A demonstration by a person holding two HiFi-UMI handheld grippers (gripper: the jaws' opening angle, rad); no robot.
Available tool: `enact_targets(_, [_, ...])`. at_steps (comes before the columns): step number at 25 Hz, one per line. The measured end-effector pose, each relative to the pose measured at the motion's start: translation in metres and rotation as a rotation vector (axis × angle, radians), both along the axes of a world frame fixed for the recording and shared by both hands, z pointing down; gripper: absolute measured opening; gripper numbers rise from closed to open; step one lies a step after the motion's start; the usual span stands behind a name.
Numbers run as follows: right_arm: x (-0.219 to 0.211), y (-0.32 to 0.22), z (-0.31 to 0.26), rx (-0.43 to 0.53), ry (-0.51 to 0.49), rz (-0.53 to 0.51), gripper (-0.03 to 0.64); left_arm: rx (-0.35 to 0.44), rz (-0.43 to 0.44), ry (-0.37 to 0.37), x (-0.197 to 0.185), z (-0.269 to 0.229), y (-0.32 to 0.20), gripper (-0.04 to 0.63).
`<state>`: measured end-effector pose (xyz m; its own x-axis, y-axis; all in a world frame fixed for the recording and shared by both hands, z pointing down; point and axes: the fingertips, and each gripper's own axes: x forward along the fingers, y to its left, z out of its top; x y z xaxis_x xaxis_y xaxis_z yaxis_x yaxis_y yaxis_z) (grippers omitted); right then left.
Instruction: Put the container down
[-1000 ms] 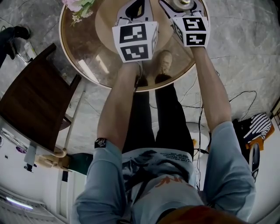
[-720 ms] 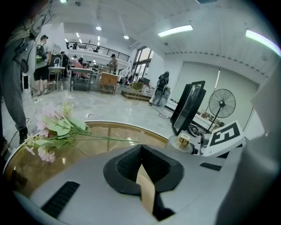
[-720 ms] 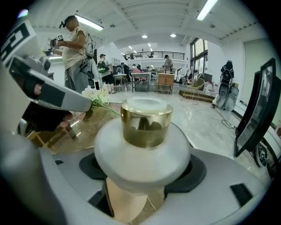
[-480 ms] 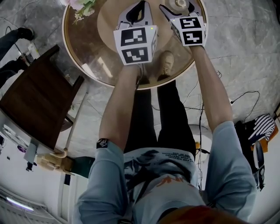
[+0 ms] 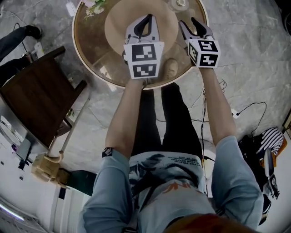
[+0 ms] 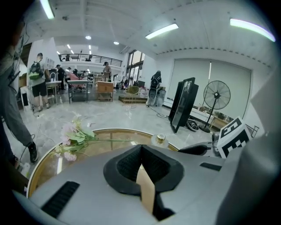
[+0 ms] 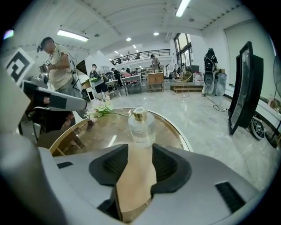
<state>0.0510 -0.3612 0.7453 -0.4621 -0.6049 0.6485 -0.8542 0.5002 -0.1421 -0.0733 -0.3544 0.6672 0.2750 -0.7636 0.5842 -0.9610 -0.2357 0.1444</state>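
The container, a clear glass bottle with a gold cap, stands upright on the round glass table near its far edge. In the right gripper view the container stands just beyond my right gripper, apart from it. That gripper's jaws have just been closing, and they still stand apart with nothing between them. From above, my right gripper hangs over the table on the near side of the bottle. My left gripper hovers beside it, its tips together and empty; its own view shows the container far off to the right.
A spray of pink flowers lies on the table's far left. A dark wooden chair stands to the table's left, with a person's leg beyond it. Cables trail over the marble floor at the right.
Both grippers have drawn back from the far edge towards me and risen. The right jaws, earlier wide around the bottle, are now narrower and clear of it. The bottle stays on the table.
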Motion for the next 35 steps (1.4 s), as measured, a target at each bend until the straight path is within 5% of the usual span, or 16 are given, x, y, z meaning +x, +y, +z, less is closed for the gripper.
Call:
enact_targets(8, [0.013,0.062,-0.079,-0.036,-0.095,0.029,0.02,0.081,0.005,-0.022,0.025,-0.08,0.052,0.026])
enact_targets(13, [0.026,0.076,-0.175,-0.019,-0.215,0.098,0.011,0.113,-0.078,-0.001,0.023,-0.15,0.077,0.026])
enact_targets(26, [-0.001,0.053,-0.445,0.301,-0.37,0.004,0.011,0.369,-0.311,0.048,-0.027,-0.387,0.095,0.026])
enact_targets(35, [-0.008,0.05,-0.569,0.54,-0.318,-0.045,0.011,0.542,-0.293,-0.023,-0.034,-0.499,0.094,0.026])
